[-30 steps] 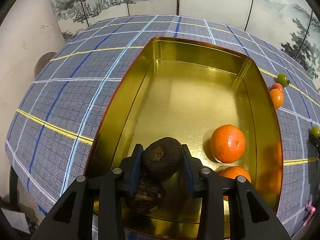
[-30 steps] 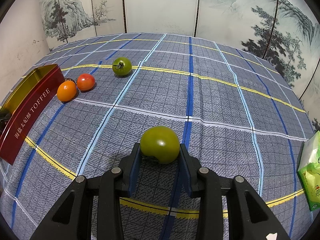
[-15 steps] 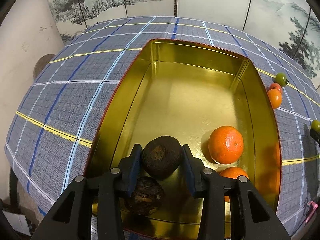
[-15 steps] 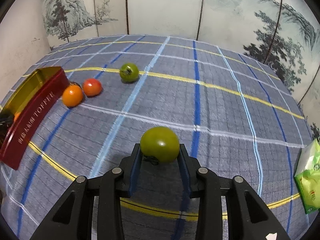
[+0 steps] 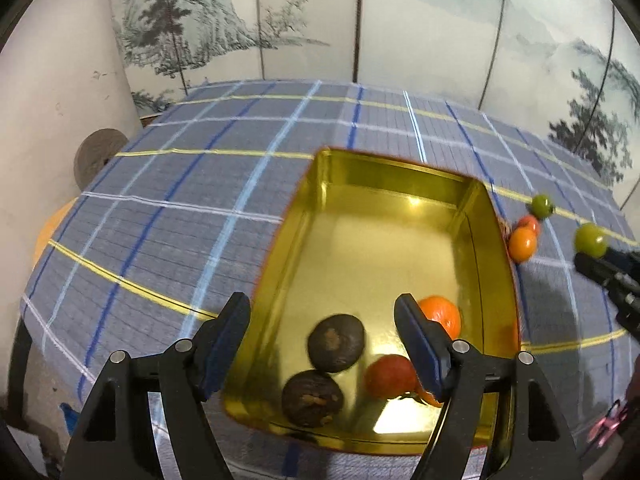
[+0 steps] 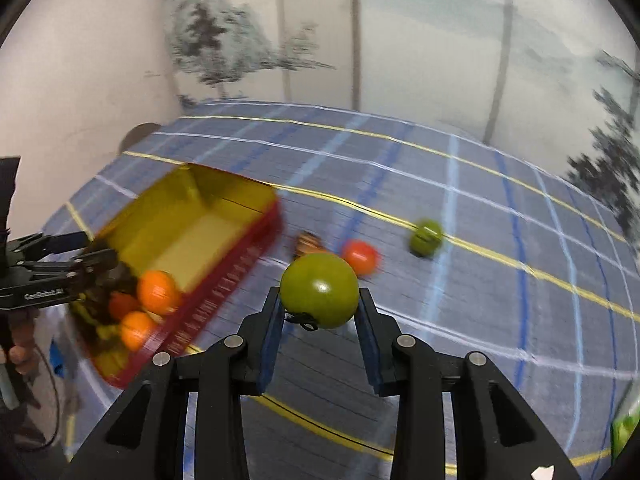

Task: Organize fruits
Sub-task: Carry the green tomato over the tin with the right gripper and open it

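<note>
Holding 2 dark fruits (image 5: 335, 342) + oranges (image 5: 439, 315), gold tin (image 5: 400, 184), left tongs (image 5: 322, 344) wide, right tongs (image 6: 319, 332) gripping green tomato (image 6: 319, 295)

Tin (image 5: 404, 184) far half bare; fruit (image 5: 336, 342) near.

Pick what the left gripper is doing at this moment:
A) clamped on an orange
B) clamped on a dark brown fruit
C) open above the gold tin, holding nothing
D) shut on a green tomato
C: the left gripper has its fingers spread wide above the gold tin, and the dark brown fruit lies loose inside.
</note>
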Demonstrator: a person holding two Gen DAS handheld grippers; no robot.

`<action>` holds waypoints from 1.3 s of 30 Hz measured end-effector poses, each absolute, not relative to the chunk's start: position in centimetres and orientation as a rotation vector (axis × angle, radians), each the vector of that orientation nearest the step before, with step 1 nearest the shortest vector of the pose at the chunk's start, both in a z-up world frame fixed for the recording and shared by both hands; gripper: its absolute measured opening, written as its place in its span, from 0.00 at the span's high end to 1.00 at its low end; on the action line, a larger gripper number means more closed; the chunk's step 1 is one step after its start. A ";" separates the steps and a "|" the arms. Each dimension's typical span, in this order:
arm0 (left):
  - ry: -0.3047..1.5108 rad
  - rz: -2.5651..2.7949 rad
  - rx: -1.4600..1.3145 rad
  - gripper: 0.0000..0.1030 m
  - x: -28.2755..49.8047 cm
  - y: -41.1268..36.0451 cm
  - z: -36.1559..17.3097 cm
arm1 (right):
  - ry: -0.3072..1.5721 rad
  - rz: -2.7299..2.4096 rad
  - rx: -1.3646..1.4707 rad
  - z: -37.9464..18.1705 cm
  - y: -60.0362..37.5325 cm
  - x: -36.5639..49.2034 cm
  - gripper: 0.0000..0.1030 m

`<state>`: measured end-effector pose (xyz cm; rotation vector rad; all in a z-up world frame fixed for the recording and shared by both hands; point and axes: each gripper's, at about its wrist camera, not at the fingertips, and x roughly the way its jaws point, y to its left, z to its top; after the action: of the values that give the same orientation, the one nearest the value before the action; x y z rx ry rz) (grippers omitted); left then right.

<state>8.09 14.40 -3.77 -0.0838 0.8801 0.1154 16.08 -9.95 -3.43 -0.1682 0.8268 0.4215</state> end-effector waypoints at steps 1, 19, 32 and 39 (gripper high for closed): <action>0.870 0.118 -0.094 0.27 7.8 14.8 -3.4 | 0.823 0.449 -0.176 -3.3 -8.9 16.0 0.68; 0.863 0.310 -0.196 0.27 4.9 22.9 -3.2 | 0.903 0.664 -0.291 -5.5 4.7 17.3 0.68; 0.885 0.314 -0.191 0.27 5.0 22.8 -4.1 | 0.989 0.668 -0.374 -8.7 7.0 18.3 0.68; 0.892 0.324 -0.209 0.27 5.1 23.4 -4.4 | 1.008 0.657 -0.383 -9.4 6.9 18.4 0.67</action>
<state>5.11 23.36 -4.37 -0.2091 0.8921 0.3237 18.37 6.95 -9.40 -0.3831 1.0085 0.6572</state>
